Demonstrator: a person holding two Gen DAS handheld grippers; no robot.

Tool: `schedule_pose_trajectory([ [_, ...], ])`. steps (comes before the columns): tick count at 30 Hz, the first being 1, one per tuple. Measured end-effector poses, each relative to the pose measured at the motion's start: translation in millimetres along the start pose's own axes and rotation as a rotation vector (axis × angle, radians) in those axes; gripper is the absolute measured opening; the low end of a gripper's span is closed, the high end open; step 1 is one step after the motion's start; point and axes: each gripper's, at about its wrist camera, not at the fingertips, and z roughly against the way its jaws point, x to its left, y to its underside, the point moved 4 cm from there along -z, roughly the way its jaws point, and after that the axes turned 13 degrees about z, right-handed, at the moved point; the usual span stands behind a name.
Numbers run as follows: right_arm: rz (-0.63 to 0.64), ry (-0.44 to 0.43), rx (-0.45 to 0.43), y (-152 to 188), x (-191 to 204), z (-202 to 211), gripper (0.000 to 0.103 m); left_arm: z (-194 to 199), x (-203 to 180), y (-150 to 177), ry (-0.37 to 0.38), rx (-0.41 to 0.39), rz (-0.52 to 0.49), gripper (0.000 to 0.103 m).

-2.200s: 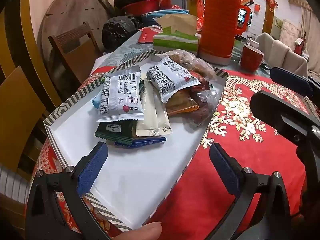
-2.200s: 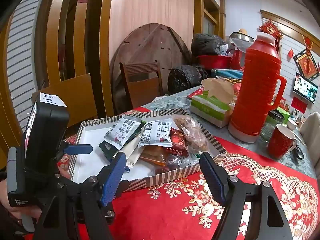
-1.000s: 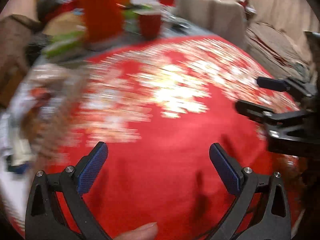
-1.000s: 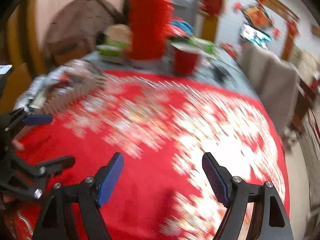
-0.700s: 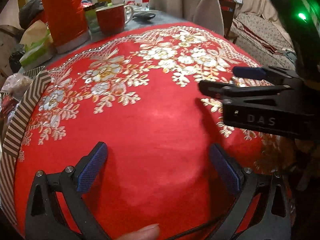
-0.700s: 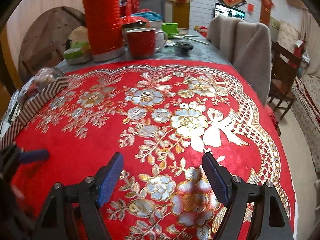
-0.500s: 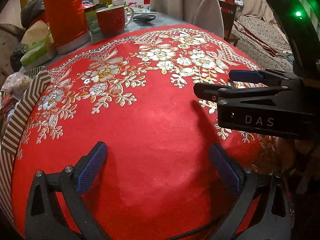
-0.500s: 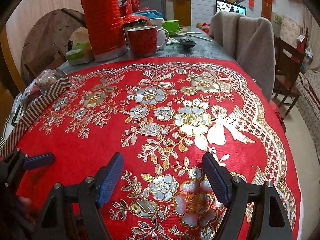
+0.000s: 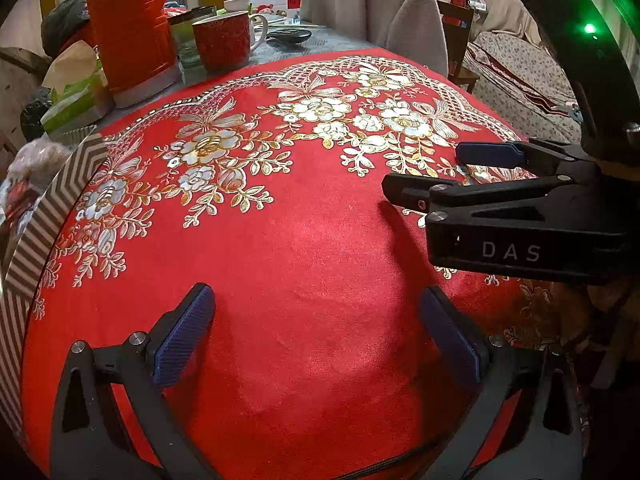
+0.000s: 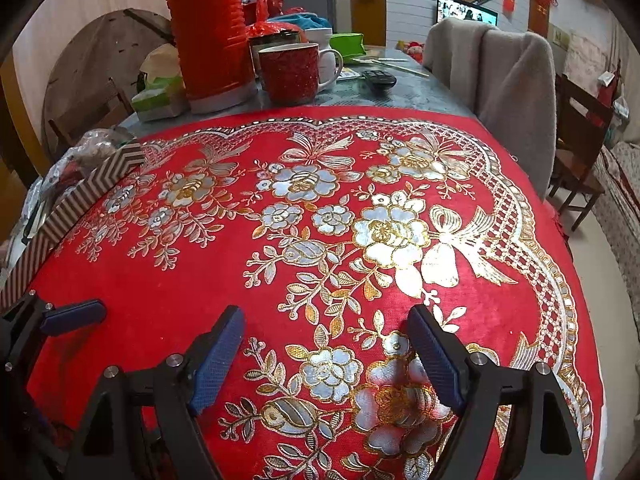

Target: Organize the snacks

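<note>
Hovering over red cloth (image 9: 320,272) on counter: left claw (image 9: 316,332) spread wide, empty, touching nothing. Right claw (image 10: 328,348) likewise wide apart, empty, above gold flowers. Snacks (image 10: 76,160) in striped box (image 10: 80,196) at far left, well apart from both claws.

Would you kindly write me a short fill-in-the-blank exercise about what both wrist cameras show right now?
1. Both the left gripper and the right gripper are ____ and hold nothing.
2. The mug stands right of the tall ____ thermos.
3. The tablecloth under both grippers is red with ____ embroidery.
4. The zigzag-striped snack box lies at the ____ edge of both views.

Missing words: open; red; floral; left
</note>
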Motion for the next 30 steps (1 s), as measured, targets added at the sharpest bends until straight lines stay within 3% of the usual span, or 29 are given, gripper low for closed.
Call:
schedule_pose_trajectory([
  [30,-0.015,-0.033,-0.011,0.7,0.4,0.4,0.087,0.0,0.1,-1.2,0.0,0.001,0.0,0.103],
])
